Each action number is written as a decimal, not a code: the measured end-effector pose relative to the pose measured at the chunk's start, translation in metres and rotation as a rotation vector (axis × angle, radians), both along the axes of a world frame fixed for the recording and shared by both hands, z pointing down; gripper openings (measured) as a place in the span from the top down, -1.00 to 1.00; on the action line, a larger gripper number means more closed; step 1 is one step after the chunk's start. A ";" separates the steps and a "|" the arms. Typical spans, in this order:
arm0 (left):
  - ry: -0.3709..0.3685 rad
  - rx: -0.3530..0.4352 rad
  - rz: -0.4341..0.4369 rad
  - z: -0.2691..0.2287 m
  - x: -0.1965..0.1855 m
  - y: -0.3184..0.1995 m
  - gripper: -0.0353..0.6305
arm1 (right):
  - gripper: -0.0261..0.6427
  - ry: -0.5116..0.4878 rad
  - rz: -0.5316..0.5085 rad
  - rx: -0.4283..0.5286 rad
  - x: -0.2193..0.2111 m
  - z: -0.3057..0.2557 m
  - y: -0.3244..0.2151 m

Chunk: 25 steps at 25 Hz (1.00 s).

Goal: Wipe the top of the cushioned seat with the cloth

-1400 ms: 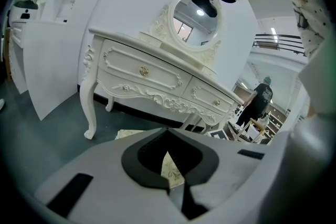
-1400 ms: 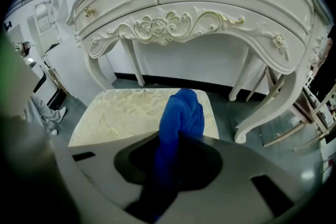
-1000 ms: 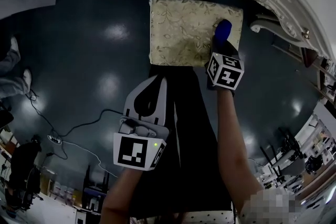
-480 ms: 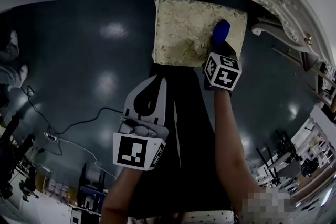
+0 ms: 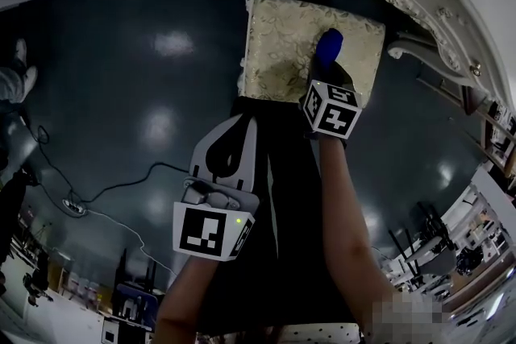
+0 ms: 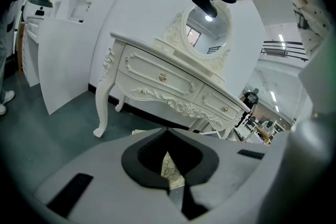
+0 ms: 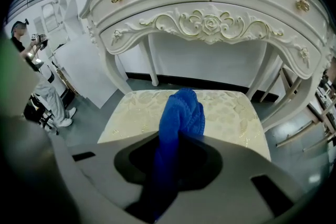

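right tongs [image 5: 326, 76] clamped on cloth [image 7: 181, 113] — over seat [image 5: 278, 52] | left tongs [image 6: 176, 186] together | glossy dark floor [image 5: 145, 93]

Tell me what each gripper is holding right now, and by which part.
Right gripper pinches the blue cloth by its near end; the free end bunches over the seat. Left gripper is shut on nothing.

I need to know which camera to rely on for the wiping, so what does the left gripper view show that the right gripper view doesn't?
Only the left gripper view: the oval mirror on the dressing table, and the left gripper, jaws together with nothing in them. Only the right gripper view: the blue cloth clamped in the right gripper, with nearly the whole top of the cushioned seat behind it. Both: the white dressing table with gold knobs, and the seat, a mere sliver in the left one.
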<state>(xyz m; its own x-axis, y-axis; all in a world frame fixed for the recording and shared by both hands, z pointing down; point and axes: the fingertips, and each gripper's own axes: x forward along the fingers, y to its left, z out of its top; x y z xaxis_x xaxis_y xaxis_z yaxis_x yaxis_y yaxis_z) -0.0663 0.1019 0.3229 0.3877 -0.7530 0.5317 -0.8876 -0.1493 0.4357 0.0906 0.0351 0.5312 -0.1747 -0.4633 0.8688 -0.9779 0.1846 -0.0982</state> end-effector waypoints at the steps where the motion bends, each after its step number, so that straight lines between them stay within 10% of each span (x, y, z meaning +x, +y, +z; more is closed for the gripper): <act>1: 0.001 0.001 -0.004 -0.001 -0.002 0.000 0.91 | 0.67 -0.003 -0.004 0.000 -0.004 0.000 0.000; 25: 0.008 0.013 -0.116 0.000 -0.049 0.020 0.91 | 0.67 -0.055 -0.122 0.000 -0.099 -0.001 0.010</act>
